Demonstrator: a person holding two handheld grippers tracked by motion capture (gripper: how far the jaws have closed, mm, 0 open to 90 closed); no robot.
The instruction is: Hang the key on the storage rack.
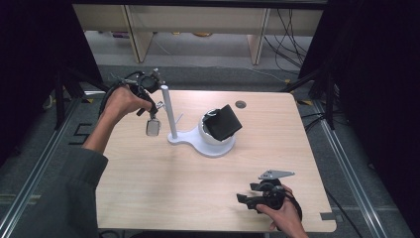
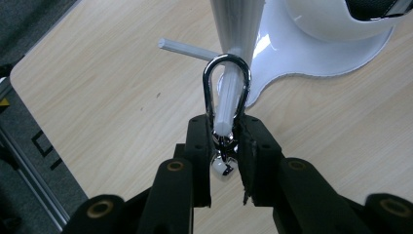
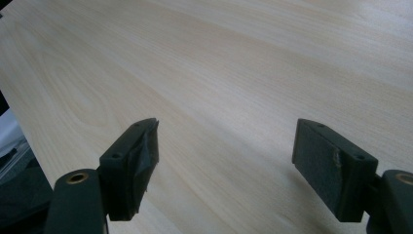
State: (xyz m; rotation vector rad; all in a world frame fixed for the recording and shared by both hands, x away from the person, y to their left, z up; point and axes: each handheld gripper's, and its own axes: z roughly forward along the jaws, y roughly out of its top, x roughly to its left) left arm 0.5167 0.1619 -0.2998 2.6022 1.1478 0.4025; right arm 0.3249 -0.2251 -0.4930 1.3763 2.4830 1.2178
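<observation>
Pale wood table point(image 1: 148, 168): left hand-held gripper point(image 2: 225, 146) pinches a shiny metal clasp point(image 2: 226, 92) looped over a white peg point(image 2: 228, 105); right hand-held gripper point(image 3: 226, 161) gapes wide

The left gripper point(image 1: 148, 101) is held raised at ten o'clock, jaws clamped; the right gripper point(image 1: 247, 199), at five o'clock, is kept low with jaws wide apart.

High view: overhead, facing forward-down over whole wooden table point(image 1: 198, 188). Left gripper view: close, shares white stand point(image 2: 311, 53) point(image 1: 208, 144). Right gripper view: close, low over tabletop.
</observation>
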